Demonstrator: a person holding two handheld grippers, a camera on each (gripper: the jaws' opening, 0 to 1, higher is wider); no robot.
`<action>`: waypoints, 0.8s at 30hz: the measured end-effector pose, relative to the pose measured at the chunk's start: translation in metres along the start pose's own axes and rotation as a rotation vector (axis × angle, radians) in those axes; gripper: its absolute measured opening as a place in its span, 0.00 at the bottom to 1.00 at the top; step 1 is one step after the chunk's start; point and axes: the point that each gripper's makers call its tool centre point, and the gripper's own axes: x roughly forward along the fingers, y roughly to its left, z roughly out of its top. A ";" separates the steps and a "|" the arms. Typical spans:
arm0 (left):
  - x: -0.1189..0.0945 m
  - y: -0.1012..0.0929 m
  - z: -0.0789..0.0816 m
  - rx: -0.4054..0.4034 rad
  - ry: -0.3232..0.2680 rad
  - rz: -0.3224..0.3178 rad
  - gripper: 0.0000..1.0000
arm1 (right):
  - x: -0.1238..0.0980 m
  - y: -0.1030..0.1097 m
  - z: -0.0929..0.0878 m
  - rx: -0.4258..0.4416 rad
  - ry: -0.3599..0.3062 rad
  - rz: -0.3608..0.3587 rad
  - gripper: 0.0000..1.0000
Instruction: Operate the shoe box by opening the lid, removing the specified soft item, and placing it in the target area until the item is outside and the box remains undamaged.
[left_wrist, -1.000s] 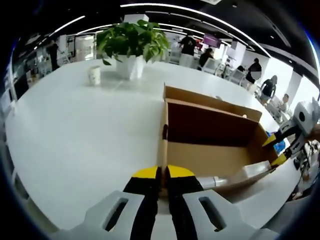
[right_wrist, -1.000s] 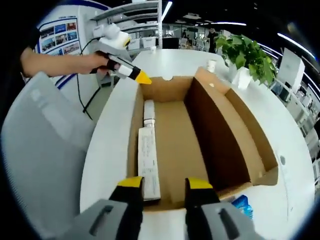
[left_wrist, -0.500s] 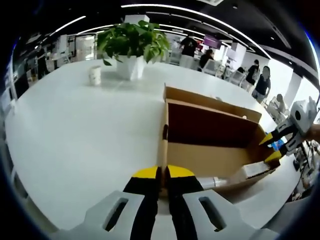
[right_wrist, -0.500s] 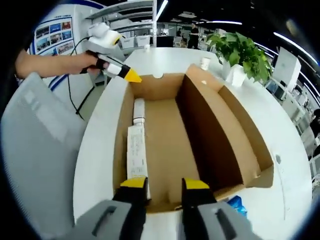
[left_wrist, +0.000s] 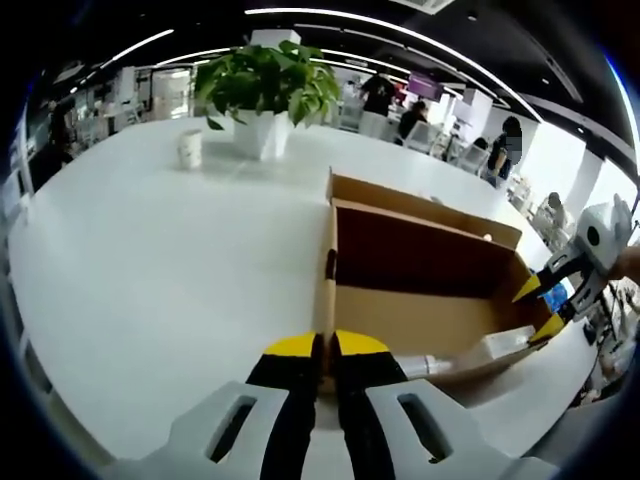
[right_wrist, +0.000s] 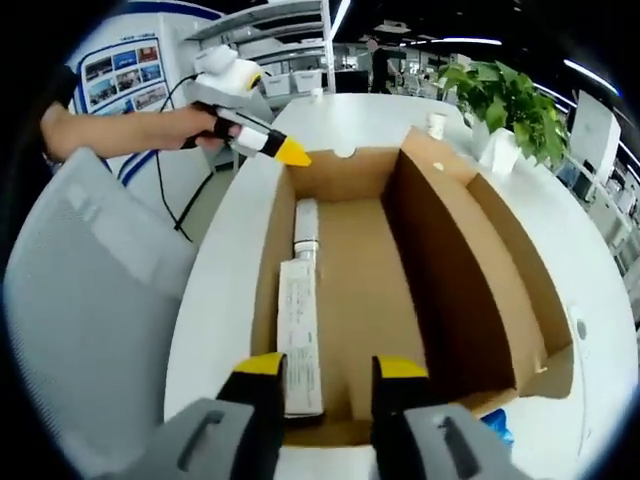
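Observation:
An open brown shoe box (left_wrist: 430, 315) (right_wrist: 350, 175) lies on the white table, its lid (left_wrist: 420, 200) (right_wrist: 500, 250) folded back along one long side. Inside, along the other long wall, lies a white soft tube (right_wrist: 298, 325) (left_wrist: 470, 352) with its cap pointing to the far end. My left gripper (left_wrist: 326, 345) (right_wrist: 290, 153) is shut on the rim of one end wall. At the opposite end wall my right gripper (right_wrist: 330, 367) (left_wrist: 538, 307) stands open, its tips either side of the tube's flat end, gripping nothing.
A potted plant (left_wrist: 262, 85) (right_wrist: 510, 100) and a white cup (left_wrist: 188, 150) (right_wrist: 436, 124) stand farther along the table (left_wrist: 150, 260). A blue item (right_wrist: 497, 428) lies by the box's near corner. A grey chair (right_wrist: 90, 330) stands beside the table edge. People move in the background.
The right gripper view has shifted a little, drawing slightly back from the box. The left gripper keeps its hold on the end wall; the tube has not moved.

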 end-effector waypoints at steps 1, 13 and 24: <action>0.000 0.000 0.000 -0.004 -0.001 -0.001 0.03 | -0.001 0.000 -0.001 -0.005 0.010 0.017 0.32; 0.000 0.000 0.000 -0.011 -0.006 -0.005 0.03 | -0.001 -0.004 -0.002 -0.110 0.084 0.068 0.39; 0.002 0.001 0.001 -0.015 -0.008 -0.007 0.03 | -0.005 -0.017 -0.003 -0.147 0.106 0.021 0.36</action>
